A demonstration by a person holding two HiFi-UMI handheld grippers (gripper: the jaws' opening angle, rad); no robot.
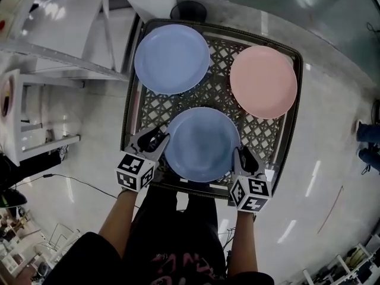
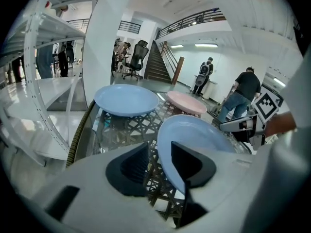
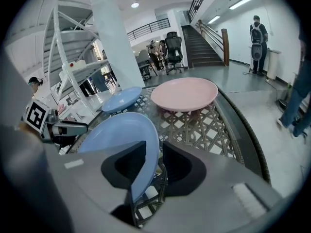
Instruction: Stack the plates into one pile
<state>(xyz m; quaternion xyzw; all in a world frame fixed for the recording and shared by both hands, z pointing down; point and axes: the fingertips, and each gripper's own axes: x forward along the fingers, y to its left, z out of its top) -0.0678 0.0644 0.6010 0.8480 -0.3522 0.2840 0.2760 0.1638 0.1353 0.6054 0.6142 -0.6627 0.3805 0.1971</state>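
The near blue plate (image 1: 202, 144) lies flat close to the front edge of the lattice counter (image 1: 133, 103). The left tongs (image 1: 155, 138) and right tongs (image 1: 243, 156) flank it. Both are spread, and the plate's rim runs through each gap unpinched. The far blue plate (image 1: 172, 58) sits at the back left corner and reaches the edge there. The pink plate (image 1: 263, 82) sits back right, against the right rim. All three are apart, with bare lattice between them. A white shelf frame (image 1: 59, 58) crowds the counter's left side, and open floor lies to the right.
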